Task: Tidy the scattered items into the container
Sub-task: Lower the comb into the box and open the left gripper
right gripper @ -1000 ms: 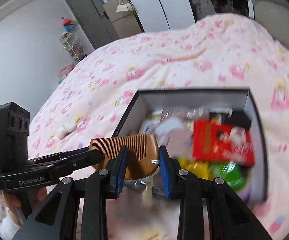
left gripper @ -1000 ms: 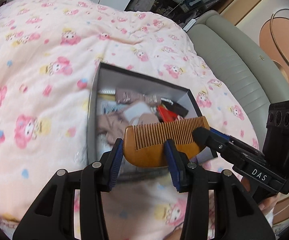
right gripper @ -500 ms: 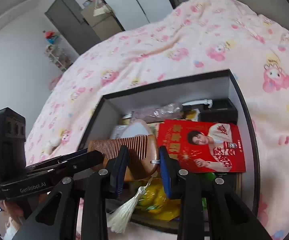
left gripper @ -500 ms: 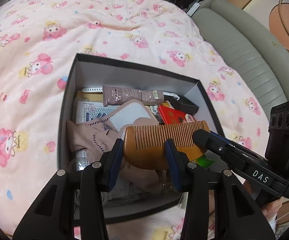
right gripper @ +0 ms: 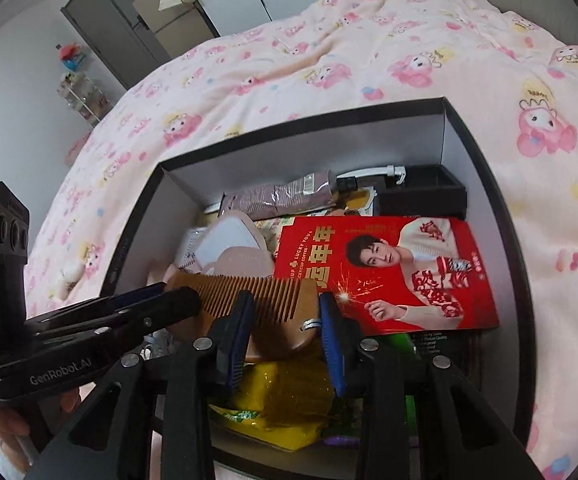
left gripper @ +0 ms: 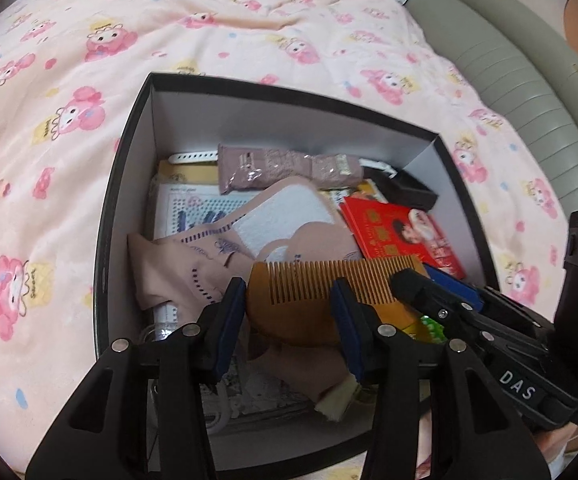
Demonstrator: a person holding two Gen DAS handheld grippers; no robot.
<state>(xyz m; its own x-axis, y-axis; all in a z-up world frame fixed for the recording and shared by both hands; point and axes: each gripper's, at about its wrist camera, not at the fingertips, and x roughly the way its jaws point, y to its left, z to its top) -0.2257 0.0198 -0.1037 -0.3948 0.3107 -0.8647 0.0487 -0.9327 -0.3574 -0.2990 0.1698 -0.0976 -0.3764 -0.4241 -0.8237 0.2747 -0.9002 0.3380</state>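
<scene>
A brown wooden comb [left gripper: 321, 296] is held level over the open black box [left gripper: 273, 120], one gripper at each end. My left gripper [left gripper: 291, 312] is shut on the comb's left end. My right gripper [right gripper: 287, 322] is shut on its other end [right gripper: 273, 300], where a cream tassel [left gripper: 337, 400] hangs down. The box also shows in the right wrist view [right gripper: 485, 168]. It holds a red packet [right gripper: 385, 272], a mauve tube [left gripper: 285, 164], beige cloth [left gripper: 193, 268], a yellow bag [right gripper: 281, 400] and a small black case [right gripper: 421, 192].
The box sits on a pink cartoon-print quilt [left gripper: 69, 100] that surrounds it on all sides. A grey padded headboard [left gripper: 529, 80] rises at the right. A door and shelves [right gripper: 101, 40] stand far behind the bed.
Both grippers have carried the comb forward from the box's near edge to over its contents and lower. The box interior now fills the views.
</scene>
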